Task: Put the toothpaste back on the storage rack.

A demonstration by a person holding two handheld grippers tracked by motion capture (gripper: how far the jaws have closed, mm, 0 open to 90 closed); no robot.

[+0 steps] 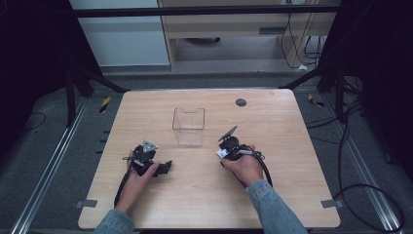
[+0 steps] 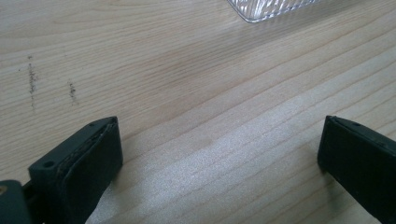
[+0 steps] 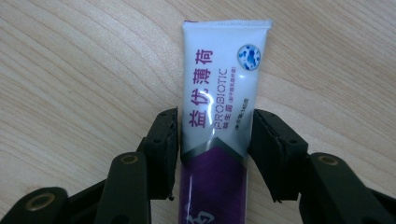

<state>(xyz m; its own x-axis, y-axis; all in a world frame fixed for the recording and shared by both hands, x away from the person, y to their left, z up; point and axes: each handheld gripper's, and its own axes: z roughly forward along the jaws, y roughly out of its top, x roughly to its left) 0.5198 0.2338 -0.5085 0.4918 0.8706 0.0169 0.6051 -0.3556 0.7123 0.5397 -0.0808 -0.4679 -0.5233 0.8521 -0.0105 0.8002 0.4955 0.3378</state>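
A white and purple tube point(image 3: 224, 70) printed with "PROBIOTIC" lies lengthwise between the jaws of my right gripper point(image 3: 212, 149), and both pads press on its sides. In the high view that right gripper point(image 1: 225, 151) is just right of the table's middle, with a white bit of the tube point(image 1: 222, 154) showing at its tip. My left gripper point(image 1: 165, 166) rests low at the front left of the table. Its jaws stand wide apart over bare wood, so the left gripper point(image 2: 219, 154) is open with nothing in it.
A clear plastic box point(image 1: 189, 126) stands upright at mid-table, between and beyond the two grippers; its ribbed corner point(image 2: 271, 7) shows in the left gripper view. A small dark round disc point(image 1: 241, 102) sits near the wooden table's point(image 1: 292, 195) far edge.
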